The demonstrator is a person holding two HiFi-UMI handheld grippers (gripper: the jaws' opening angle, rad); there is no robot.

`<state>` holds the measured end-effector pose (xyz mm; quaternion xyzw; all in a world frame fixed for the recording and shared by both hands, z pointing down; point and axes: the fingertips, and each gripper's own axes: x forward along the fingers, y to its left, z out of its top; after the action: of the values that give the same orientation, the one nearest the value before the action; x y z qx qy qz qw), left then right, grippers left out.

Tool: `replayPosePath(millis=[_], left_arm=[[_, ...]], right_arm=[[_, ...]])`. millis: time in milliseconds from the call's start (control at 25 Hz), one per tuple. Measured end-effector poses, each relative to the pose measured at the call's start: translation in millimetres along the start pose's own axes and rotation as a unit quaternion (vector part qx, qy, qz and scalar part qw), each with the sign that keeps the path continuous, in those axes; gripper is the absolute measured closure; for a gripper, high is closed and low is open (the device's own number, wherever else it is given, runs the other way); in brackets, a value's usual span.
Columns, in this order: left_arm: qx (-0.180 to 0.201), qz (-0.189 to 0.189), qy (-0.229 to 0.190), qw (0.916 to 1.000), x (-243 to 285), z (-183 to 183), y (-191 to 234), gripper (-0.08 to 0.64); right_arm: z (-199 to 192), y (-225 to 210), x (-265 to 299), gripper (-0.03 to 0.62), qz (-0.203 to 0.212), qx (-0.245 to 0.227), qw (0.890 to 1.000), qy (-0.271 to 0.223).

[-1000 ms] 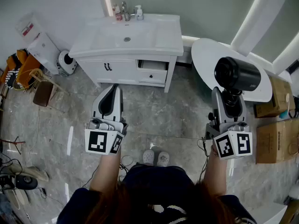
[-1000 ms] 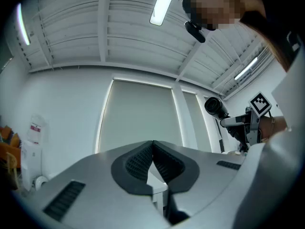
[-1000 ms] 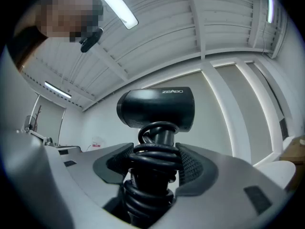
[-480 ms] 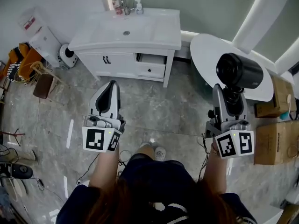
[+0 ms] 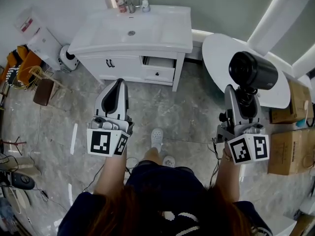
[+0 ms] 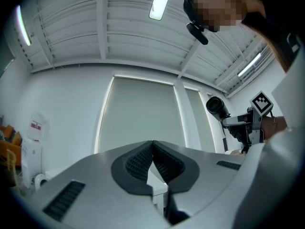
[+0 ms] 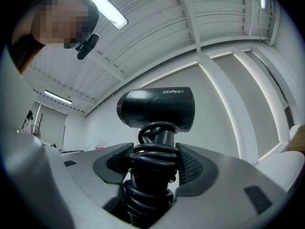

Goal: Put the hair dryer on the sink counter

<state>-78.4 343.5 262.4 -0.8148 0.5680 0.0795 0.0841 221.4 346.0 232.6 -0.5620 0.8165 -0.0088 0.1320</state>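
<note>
One step taken: a slipper [image 5: 156, 136] now pokes out ahead and the sink worktop [image 5: 165, 33] has slid toward the upper left, so it's still the carry. Black hair dryer [image 5: 252, 70] stands upright at right, well apart from the sink, cord-wrapped handle pinched by the fingers of the right gripper [image 5: 240, 97] — left gripper [image 5: 117, 85] fingers pressed together, empty

Head view down, gripper views up

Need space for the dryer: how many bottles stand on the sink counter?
2. A pinkish bottle left of the faucet, a white pump bottle right of it, both at the sink counter's back edge; more may be cut off above.
</note>
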Motion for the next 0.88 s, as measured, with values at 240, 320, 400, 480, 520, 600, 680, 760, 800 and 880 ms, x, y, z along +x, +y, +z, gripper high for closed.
replayPosePath(millis=[240,320,400,480,520,600,680,760,800,880], left_arm=[[-0.001,-0.017,-0.008,0.9998,89.9,-4.9,51.5,0.541],[0.002,-0.025,-0.014,0.9996,116.6,-6.8,70.5,0.541],[0.002,-0.030,-0.016,0.9994,137.7,-10.3,90.5,0.541],[-0.001,-0.034,-0.020,0.9992,154.9,-13.1,109.2,0.541],[-0.003,-0.036,-0.024,0.9991,163.1,-13.7,117.8,0.541],[-0.005,-0.038,-0.027,0.9989,181.4,-16.9,135.1,0.541],[-0.009,-0.038,-0.020,0.9990,206.3,-26.8,154.5,0.541],[-0.015,-0.036,-0.013,0.9991,236.1,-39.8,174.8,0.541],[-0.017,-0.035,-0.011,0.9992,247.1,-44.7,182.3,0.541],[-0.021,-0.032,-0.010,0.9992,254.5,-49.7,188.6,0.541]], right_arm=[[3.7,-8.9,96.2,0.302,-0.005,-0.010,1.000,-0.010],[2.4,-8.9,126.9,0.302,-0.009,-0.013,1.000,-0.018],[-2.1,-5.1,155.3,0.302,-0.010,-0.014,1.000,-0.021],[-7.1,-0.1,179.5,0.302,-0.012,-0.016,1.000,-0.021],[-8.9,2.2,190.4,0.302,-0.012,-0.017,1.000,-0.022],[-13.2,6.0,213.7,0.302,-0.011,-0.019,1.000,-0.021],[-21.2,5.8,245.8,0.302,-0.008,-0.022,1.000,-0.012],[-30.2,0.4,283.7,0.302,-0.008,-0.022,1.000,-0.003],[-33.2,-2.0,297.7,0.302,-0.008,-0.022,1.000,0.000],[-35.4,-4.2,308.3,0.302,-0.007,-0.022,1.000,0.002]])
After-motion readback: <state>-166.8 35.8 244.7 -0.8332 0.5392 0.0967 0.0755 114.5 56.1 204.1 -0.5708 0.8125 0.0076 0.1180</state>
